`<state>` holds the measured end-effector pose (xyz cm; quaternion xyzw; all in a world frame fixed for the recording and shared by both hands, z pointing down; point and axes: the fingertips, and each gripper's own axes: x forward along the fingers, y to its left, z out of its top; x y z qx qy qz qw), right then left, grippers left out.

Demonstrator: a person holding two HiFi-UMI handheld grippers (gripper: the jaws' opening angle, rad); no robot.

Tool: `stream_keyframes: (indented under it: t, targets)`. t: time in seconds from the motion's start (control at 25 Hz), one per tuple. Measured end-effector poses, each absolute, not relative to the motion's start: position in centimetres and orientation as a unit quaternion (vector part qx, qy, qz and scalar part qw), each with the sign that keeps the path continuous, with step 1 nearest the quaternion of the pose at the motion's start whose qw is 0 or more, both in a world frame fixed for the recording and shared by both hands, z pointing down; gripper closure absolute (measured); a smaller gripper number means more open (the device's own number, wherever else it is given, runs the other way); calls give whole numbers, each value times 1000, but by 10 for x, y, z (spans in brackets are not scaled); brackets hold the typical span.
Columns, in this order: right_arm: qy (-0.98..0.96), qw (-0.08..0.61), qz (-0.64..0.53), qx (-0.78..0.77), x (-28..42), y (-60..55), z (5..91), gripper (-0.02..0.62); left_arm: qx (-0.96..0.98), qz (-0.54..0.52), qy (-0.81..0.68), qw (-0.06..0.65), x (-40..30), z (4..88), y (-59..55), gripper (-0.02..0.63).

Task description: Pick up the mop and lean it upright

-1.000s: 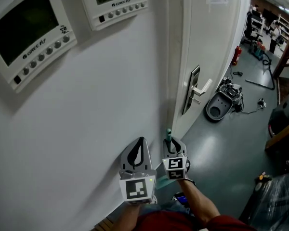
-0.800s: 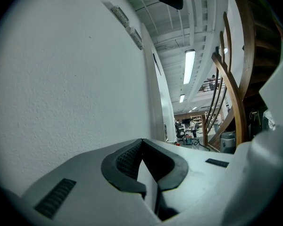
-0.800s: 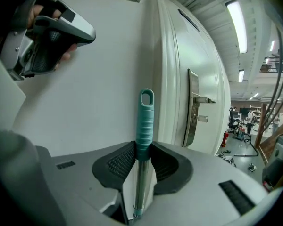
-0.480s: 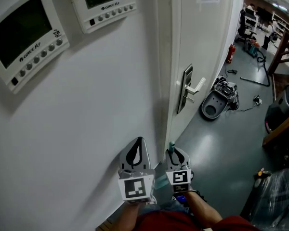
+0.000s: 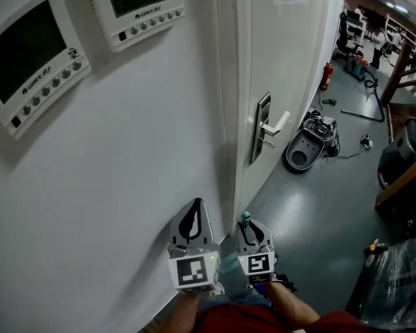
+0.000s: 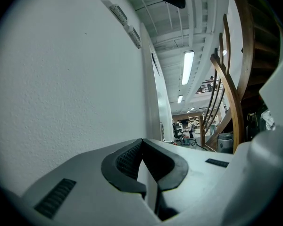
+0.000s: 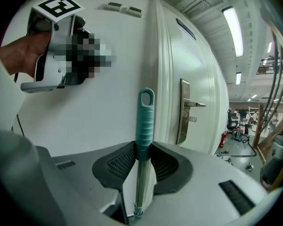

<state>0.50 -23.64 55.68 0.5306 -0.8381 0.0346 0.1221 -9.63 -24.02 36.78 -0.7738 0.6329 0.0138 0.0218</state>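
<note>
Since a second back, the right gripper (image 5: 245, 222) has slid lower in the head view, drawing nearly level with the left gripper (image 5: 195, 207), and the door lever (image 5: 274, 126) sits further left in frame. The right jaws are clamped on the teal grip of the mop handle (image 7: 145, 121), which stands upright just in front of the wall (image 5: 125, 186), beside the door frame (image 5: 229, 116). The mop head is out of view. The left jaws are closed tip to tip, empty. Risks, as I judge them: letting go before the handle top touches the wall would let it topple. Resting it on the frame edge could let it roll off sideways. On the smooth floor (image 5: 333, 207) the foot could skid out.
</note>
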Motion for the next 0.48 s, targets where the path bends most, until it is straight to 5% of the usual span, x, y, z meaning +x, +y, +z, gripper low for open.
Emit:
stream_keyframes:
  t: [0.48]
  targets:
    - [-836,88,32,541,24,-220,540,486,-776,14,630,19,-92,371,-237,592]
